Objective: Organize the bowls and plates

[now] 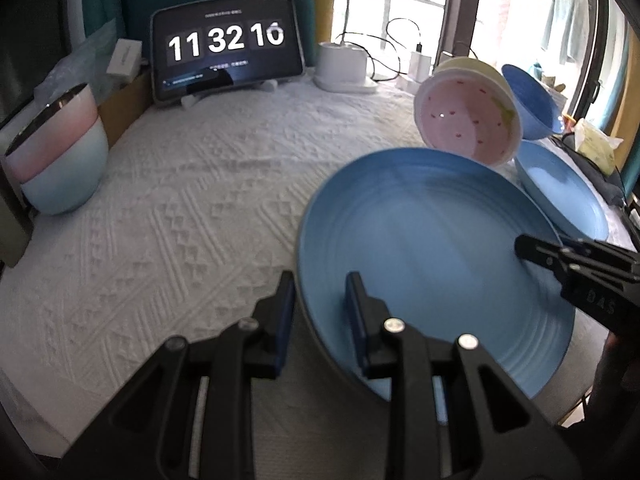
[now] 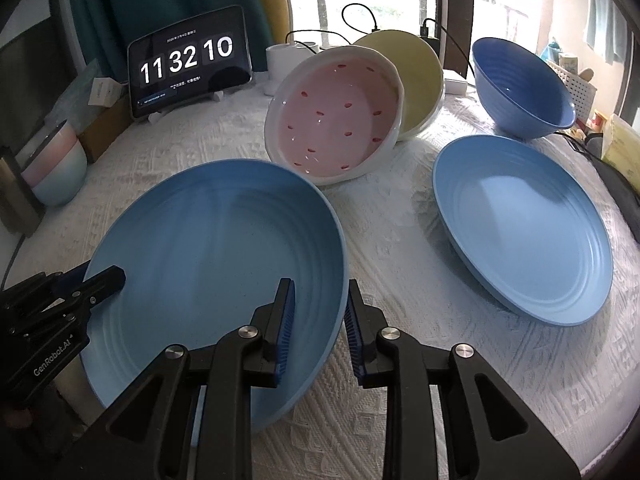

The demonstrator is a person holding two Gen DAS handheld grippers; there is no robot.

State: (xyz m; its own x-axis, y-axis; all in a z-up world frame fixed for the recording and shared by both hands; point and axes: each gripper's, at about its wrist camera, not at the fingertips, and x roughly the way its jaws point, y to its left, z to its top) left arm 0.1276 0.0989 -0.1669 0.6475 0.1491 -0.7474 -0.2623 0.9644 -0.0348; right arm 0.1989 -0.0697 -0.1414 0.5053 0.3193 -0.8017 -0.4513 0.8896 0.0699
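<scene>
A light blue plate [image 1: 432,256] [image 2: 216,264] is tilted above the white cloth, held at two sides. My left gripper [image 1: 320,312] straddles its left rim, one finger under and one on top, shut on it. My right gripper [image 2: 320,316] straddles its right rim the same way; it shows in the left wrist view [image 1: 536,254]. A second light blue plate [image 2: 520,224] lies flat to the right. A pink dotted bowl [image 2: 336,120] leans on a yellow bowl [image 2: 416,80]. A dark blue bowl [image 2: 520,88] stands behind.
Stacked pink-and-blue bowls [image 1: 56,152] stand at the left edge. A tablet clock [image 1: 228,48] stands at the back, beside a white charger base [image 1: 344,68] with cables. A cardboard box edge [image 1: 120,108] runs along the left. A white basket [image 2: 576,76] is at the far right.
</scene>
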